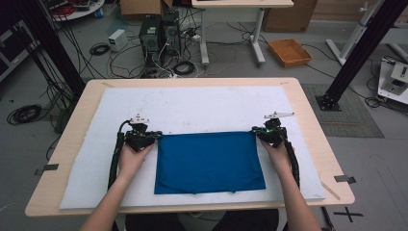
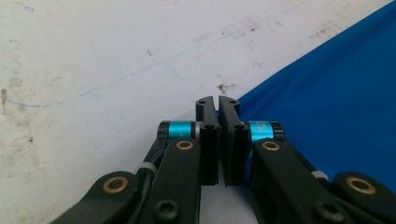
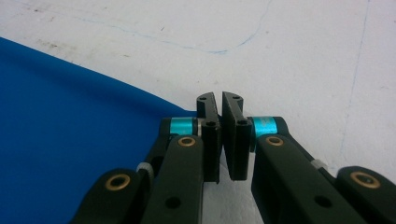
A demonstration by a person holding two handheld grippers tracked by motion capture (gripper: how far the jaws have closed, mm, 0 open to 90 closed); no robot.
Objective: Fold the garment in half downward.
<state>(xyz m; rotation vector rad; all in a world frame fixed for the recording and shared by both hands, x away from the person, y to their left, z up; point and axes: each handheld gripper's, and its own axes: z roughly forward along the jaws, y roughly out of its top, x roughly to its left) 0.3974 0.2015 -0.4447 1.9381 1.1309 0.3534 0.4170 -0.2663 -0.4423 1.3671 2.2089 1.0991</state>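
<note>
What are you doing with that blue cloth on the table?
A person sits at the table with a hand-held gripper in each hand. A blue cloth lies flat on the white mat, looking folded over. The left hand-held gripper sits at the cloth's far left corner and the right hand-held gripper at its far right corner. Both have their jaws shut. Whether they pinch the cloth's corners or just rest beside them can't be told from here.
</note>
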